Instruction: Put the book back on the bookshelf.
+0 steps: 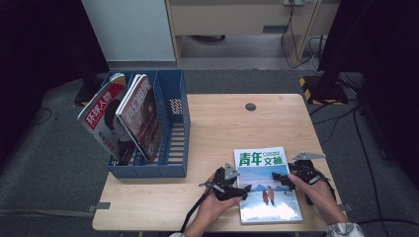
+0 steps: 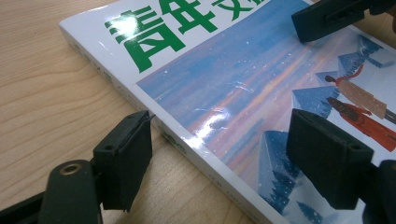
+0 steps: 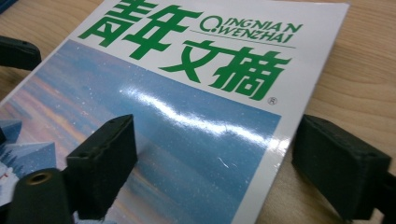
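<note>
Over the magazine point(image 1: 267, 183) lying flat near the table's point(image 1: 217, 123) front edge, I hold my left gripper point(image 1: 241, 190) and right gripper point(image 1: 280, 180) open, each straddling a side edge, gripping nothing. That stance suits lifting it towards the blue rack point(image 1: 174, 143) of standing magazines point(image 1: 126, 116), I judge.

left tool point(image 1: 245, 189) agape, right tool point(image 1: 278, 178) agape

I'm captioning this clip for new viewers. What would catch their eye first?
The glossy magazine with bold green characters lies flat at the table's near edge. The left tool and the right tool straddle its two side edges, jaws apart. A blue file rack holding two more magazines stands at the left.
</note>
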A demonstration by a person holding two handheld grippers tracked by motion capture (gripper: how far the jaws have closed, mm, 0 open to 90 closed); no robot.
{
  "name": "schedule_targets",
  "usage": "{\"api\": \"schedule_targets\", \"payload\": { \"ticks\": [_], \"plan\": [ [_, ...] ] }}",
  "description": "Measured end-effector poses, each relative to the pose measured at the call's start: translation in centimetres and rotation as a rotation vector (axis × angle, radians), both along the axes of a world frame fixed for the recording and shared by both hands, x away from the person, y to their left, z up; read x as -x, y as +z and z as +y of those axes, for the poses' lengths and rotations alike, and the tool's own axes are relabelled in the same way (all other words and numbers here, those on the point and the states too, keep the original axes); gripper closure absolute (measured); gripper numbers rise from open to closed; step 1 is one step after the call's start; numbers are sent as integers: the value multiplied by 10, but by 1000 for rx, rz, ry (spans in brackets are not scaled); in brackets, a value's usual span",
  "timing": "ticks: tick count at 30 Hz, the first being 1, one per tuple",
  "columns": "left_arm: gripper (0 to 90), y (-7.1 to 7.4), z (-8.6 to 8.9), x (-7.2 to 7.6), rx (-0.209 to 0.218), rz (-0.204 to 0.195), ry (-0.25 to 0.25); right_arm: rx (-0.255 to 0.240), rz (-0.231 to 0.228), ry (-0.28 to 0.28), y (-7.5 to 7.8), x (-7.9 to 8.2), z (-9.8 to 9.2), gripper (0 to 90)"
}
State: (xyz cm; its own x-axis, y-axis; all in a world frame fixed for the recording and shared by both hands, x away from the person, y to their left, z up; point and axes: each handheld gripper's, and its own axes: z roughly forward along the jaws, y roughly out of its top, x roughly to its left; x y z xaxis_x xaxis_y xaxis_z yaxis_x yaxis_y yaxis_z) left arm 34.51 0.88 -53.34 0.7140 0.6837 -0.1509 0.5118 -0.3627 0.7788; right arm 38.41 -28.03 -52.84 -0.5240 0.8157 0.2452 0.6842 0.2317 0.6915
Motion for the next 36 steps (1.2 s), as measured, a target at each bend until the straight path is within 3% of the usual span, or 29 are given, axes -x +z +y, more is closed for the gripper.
{"api": "schedule_targets", "payload": {
  "ticks": [5, 8, 10, 12, 13, 16, 25, 29, 33, 36],
  "plan": [
    [221, 0, -1, 0, 1, -4, -1, -29, -13, 9, 7, 3, -4, 177],
    [221, 0, -1, 1, -4, -10, 2, -153, -52, 31, 20, 7, -12, 209],
    [221, 0, -2, 1, -4, -10, 3, -157, -64, 41, 24, 9, -12, 211],
    [221, 0, -1, 1, -3, -9, 2, -151, -67, 42, 25, 9, -11, 211],
    [221, 0, -1, 0, -3, -8, 2, -105, -69, 38, 23, 9, -9, 205],
    [220, 0, -1, 0, 1, -2, 0, -35, -46, 34, 18, 8, -6, 189],
    [219, 0, -1, 0, -2, -7, 2, 88, 7, 43, 10, 10, -1, 164],
    [220, 0, -1, 0, 2, -1, 1, 63, 64, 63, 6, 10, -1, 116],
    [220, 0, 0, -1, 3, 8, -5, 72, 62, 73, 5, 11, 3, 82],
    [222, 0, -2, -2, 4, 7, -6, 57, 62, 82, 5, 11, 0, 127]
  ]
}}
